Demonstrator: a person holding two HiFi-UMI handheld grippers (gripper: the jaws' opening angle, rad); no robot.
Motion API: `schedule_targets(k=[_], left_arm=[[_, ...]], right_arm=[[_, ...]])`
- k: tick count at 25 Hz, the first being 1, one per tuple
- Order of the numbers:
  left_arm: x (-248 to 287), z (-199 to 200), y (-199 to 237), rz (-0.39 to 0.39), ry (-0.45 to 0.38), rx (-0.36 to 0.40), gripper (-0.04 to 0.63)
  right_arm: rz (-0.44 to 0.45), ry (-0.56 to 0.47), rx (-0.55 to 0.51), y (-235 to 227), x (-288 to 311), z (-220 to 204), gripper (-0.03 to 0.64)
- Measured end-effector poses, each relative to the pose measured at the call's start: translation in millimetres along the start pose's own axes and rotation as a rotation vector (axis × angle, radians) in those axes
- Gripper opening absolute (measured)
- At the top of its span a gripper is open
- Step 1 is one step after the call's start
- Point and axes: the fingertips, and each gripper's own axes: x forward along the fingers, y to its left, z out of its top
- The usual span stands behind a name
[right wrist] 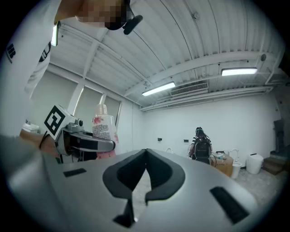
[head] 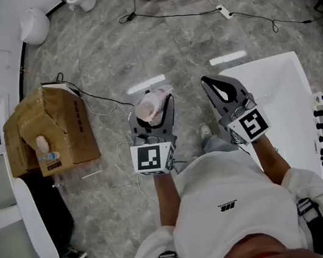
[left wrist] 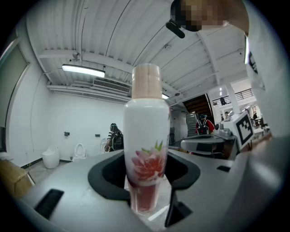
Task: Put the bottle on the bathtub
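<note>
A white bottle (left wrist: pixel 146 136) with a pink flower print and a pale pink cap stands upright between the jaws of my left gripper (left wrist: pixel 145 183), which is shut on its lower body. From the head view the bottle (head: pixel 145 108) is seen cap-up in the left gripper (head: pixel 152 111), held over the grey stone floor. My right gripper (head: pixel 209 83) hangs beside it, jaws together with nothing in them. The white bathtub (head: pixel 284 88) lies just right of the right gripper. The right gripper view shows its own jaws (right wrist: pixel 146 153) meeting at the tips, with the held bottle (right wrist: pixel 104 128) off to the left.
A cardboard box (head: pixel 50 129) sits on the floor at left, with cables and a power strip (head: pixel 224 11) running across the floor behind. Small dark bottles (head: pixel 321 128) stand on the bathtub's right rim. White toilets (head: pixel 35 24) stand at the far left. A person (right wrist: pixel 200 145) stands in the background.
</note>
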Motion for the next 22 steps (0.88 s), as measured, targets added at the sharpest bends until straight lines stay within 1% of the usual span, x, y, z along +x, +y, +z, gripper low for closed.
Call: schedule_targets(k=[5, 10, 17, 22], left_arm=[[44, 3, 9, 0.012, 0.019, 0.003, 0.222], [75, -2, 21, 0.02, 0.031, -0.001, 0.222], [122, -6, 40, 0.003, 0.023, -0.005, 0.222], [169, -12, 71, -0.03, 0.015, -0.001, 0.222]], right_arm=[[-0.006, -0.004, 0.027, -41, 22, -2, -0.005], [-0.004, 0.012, 0.022, -66, 40, -12, -0.005], [-0.019, 0.038, 0.018, -101, 74, -28, -0.005], [-0.04, 0.041, 0.004, -130, 119, -38, -0.005]])
